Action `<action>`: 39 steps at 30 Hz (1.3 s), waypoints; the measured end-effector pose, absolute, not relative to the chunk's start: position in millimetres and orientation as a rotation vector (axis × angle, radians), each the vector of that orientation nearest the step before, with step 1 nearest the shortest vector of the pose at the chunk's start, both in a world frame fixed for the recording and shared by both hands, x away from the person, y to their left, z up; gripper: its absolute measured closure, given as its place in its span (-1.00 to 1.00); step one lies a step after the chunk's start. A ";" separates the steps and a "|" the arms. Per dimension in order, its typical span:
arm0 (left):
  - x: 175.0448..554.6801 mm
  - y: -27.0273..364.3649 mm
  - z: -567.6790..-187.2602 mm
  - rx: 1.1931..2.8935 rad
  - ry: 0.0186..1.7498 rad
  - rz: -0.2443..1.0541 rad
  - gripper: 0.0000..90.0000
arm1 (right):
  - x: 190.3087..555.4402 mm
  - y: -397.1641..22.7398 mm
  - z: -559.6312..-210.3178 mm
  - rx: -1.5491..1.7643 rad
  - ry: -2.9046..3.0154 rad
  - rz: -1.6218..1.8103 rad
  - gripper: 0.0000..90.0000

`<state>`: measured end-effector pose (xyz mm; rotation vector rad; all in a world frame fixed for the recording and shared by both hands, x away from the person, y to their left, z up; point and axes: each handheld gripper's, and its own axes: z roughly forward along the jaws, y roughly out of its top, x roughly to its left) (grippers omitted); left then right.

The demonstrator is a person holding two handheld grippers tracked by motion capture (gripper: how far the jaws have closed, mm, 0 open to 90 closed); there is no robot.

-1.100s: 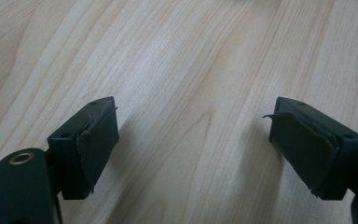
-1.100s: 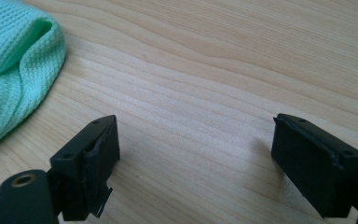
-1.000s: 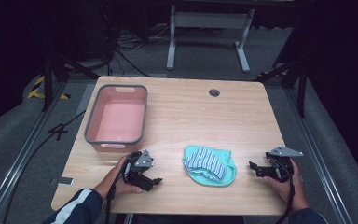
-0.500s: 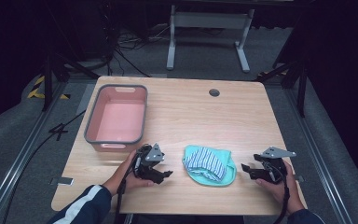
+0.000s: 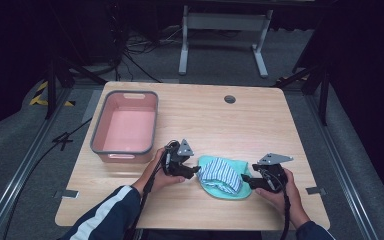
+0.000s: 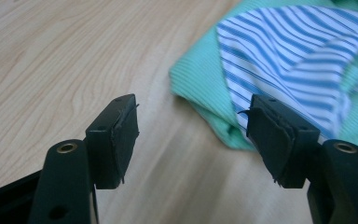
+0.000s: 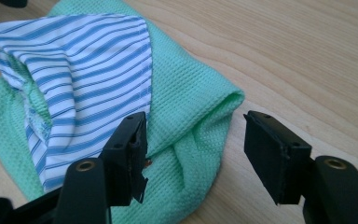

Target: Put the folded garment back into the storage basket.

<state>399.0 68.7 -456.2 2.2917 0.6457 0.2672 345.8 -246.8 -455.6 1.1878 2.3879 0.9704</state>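
You have both tools at the crumpled green waffle-knit cloth with blue-and-white striped fabric (image 5: 222, 176) on the worktop (image 5: 260, 120), left tool (image 5: 194, 170) and right tool (image 5: 245, 180) closing in, jaws apart, nothing gripped yet.

The green cloth (image 7: 186, 107) looks bumpy like a waffle, the striped cloth (image 7: 98, 70) smooth, the wooden table (image 7: 307, 56) maybe matt.

A lab: wooden table (image 5: 280, 120) on grey carpet, floor rails (image 5: 20, 170), loose cables (image 5: 130, 55).
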 end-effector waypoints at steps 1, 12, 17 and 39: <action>402.6 67.4 -457.7 2.283 0.655 0.260 -0.25 | 347.1 -245.4 -456.7 1.196 2.390 0.963 -0.11; 408.1 52.7 -477.0 2.339 0.649 0.194 -0.44 | 354.6 -231.7 -468.8 1.224 2.421 0.862 -0.21; 405.2 49.4 -475.3 2.363 0.655 0.206 -0.47 | 354.5 -233.5 -470.9 1.252 2.408 0.887 -0.24; 394.8 36.0 -461.6 2.429 0.537 0.109 0.82 | 349.3 -228.9 -461.8 1.182 2.486 0.941 0.82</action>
